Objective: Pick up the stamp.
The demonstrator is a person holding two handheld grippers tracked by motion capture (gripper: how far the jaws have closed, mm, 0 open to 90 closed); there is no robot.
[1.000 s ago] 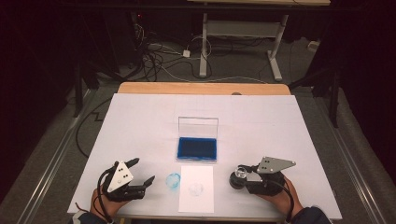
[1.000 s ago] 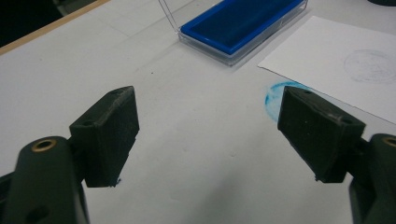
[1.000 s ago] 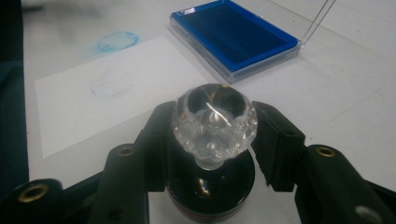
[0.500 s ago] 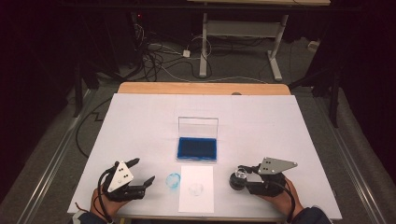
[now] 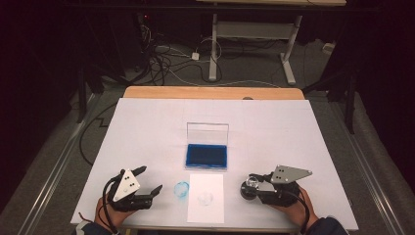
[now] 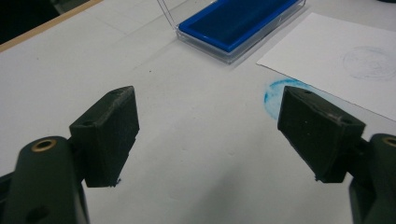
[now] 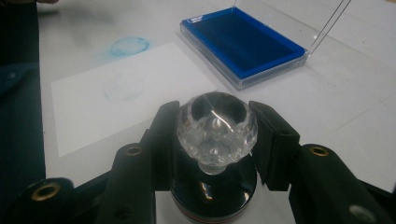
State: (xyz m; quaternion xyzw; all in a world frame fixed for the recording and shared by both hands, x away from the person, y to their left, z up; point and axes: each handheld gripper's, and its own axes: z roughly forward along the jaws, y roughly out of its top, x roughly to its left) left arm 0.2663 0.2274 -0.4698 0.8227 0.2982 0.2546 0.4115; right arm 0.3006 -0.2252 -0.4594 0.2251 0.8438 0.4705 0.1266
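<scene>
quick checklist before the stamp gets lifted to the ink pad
1. Grip on stamp: right gripper has just been closing, and both jaws now press the clear knob of the stamp. ok
2. Ink pad open: lid stands up at the far side, blue pad bare. ok
3. Path from stamp to pad: nothing lies between them. ok
4. Paper flat beside the stamp, one faint ring print on it. ok
5. Left gripper clear: open, holding nothing, at the far side of the paper. ok
6. Ink on the stamp face: hidden underneath. cannot tell
</scene>
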